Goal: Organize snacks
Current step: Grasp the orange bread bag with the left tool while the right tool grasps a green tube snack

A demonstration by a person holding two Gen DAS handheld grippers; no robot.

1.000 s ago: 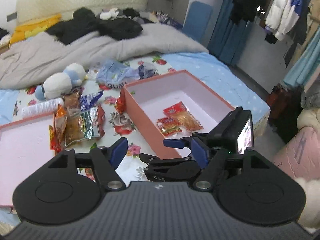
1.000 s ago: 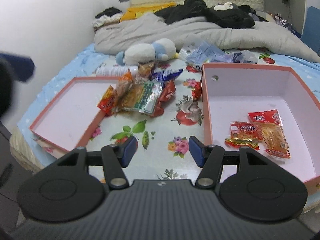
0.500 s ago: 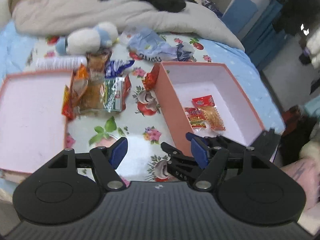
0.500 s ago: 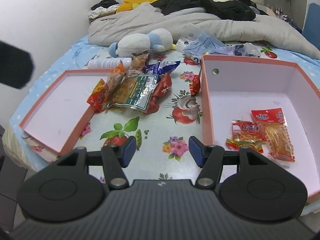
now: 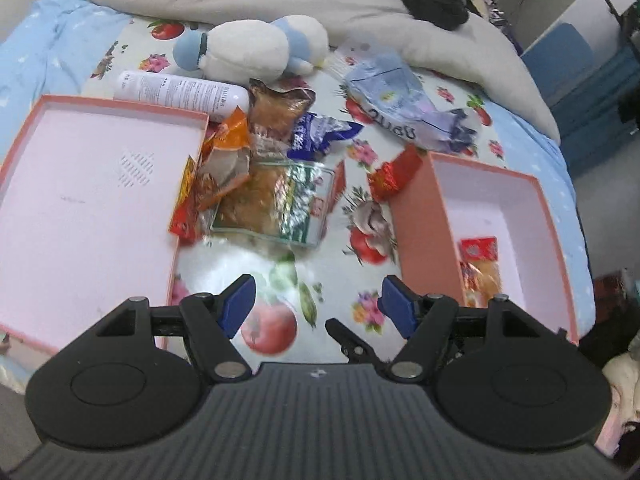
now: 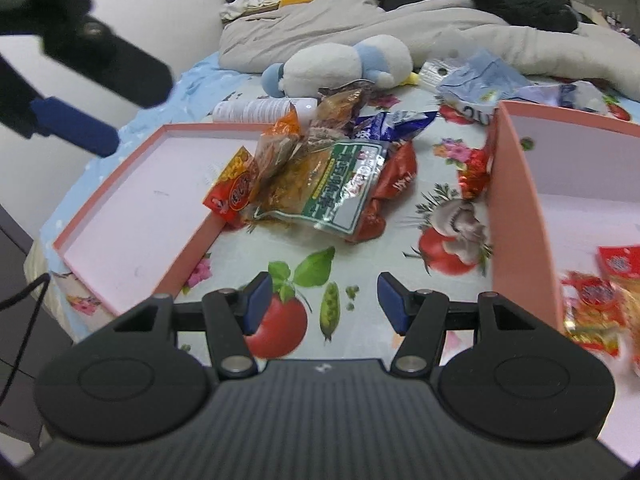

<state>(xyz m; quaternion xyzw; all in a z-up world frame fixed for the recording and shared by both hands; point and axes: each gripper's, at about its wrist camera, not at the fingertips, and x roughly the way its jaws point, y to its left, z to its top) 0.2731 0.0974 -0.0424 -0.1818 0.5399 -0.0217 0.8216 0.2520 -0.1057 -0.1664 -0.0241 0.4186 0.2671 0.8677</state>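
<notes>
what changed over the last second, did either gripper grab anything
No grab. The left gripper swung left from over the deep pink box to face the snack pile; the right gripper closed in on the pile too. Both remain open and empty. The pile, the shallow lid and the packets in the box stayed put.

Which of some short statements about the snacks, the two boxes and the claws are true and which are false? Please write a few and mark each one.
1. Both claws hold nothing. True: the left claw and the right claw are open and empty.
2. The shallow pink box is full of snacks. False: nothing lies inside it.
3. The deep pink box already holds red snack packets. True.
4. The snack pile lies between the two boxes. True.
5. The plush toy sits inside the deep box. False: it lies on the bed beyond the pile.
</notes>
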